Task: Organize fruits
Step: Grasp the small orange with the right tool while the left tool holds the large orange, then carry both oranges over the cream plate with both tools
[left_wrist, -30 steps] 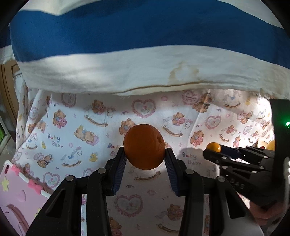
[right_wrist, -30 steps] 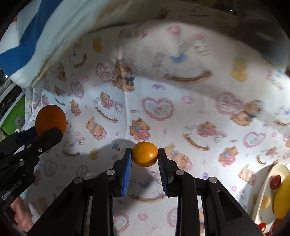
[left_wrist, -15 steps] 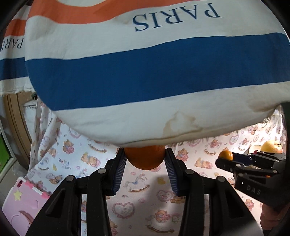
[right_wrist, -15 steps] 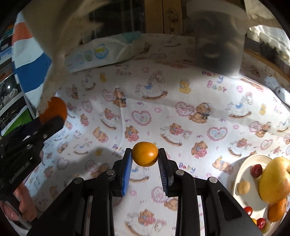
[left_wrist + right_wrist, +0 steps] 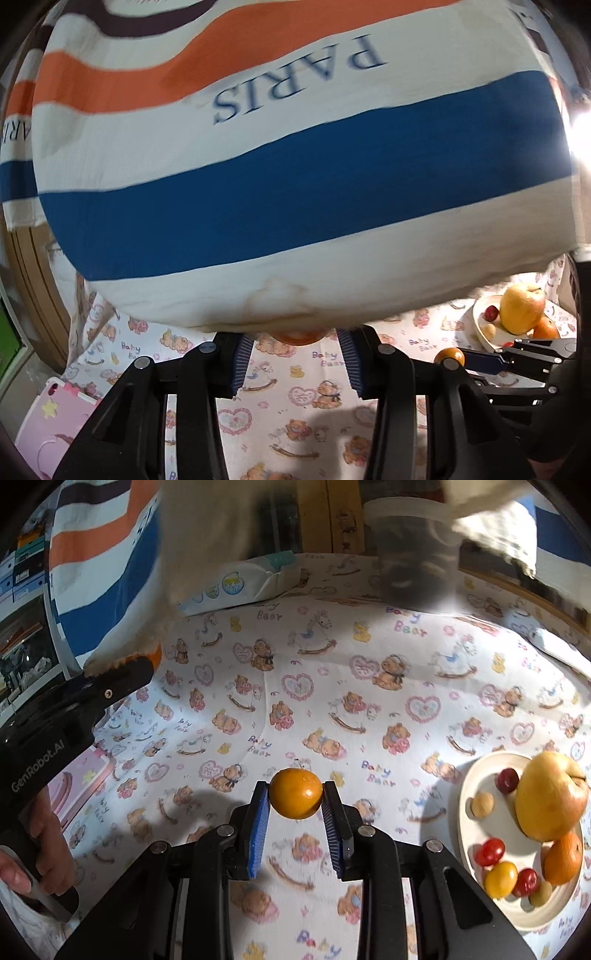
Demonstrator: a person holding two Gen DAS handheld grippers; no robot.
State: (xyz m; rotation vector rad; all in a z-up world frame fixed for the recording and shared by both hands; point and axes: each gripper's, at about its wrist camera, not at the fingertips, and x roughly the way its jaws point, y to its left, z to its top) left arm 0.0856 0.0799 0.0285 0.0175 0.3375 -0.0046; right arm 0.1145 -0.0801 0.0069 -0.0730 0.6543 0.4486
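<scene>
Small orange (image 5: 295, 793) pinched by right gripper (image 5: 295, 805); striped cloth (image 5: 295, 166) nearly hides left gripper's (image 5: 297, 349) clamped orange (image 5: 299, 336)

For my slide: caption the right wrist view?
Right hand-held gripper holds a small orange beside a fruit plate.

black hand-held gripper (image 5: 295, 825) — blue ribbed pads (image 5: 258, 830), silver screws

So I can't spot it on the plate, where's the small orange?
In the right wrist view the small orange sits between the right gripper pads, left of the plate.
</scene>
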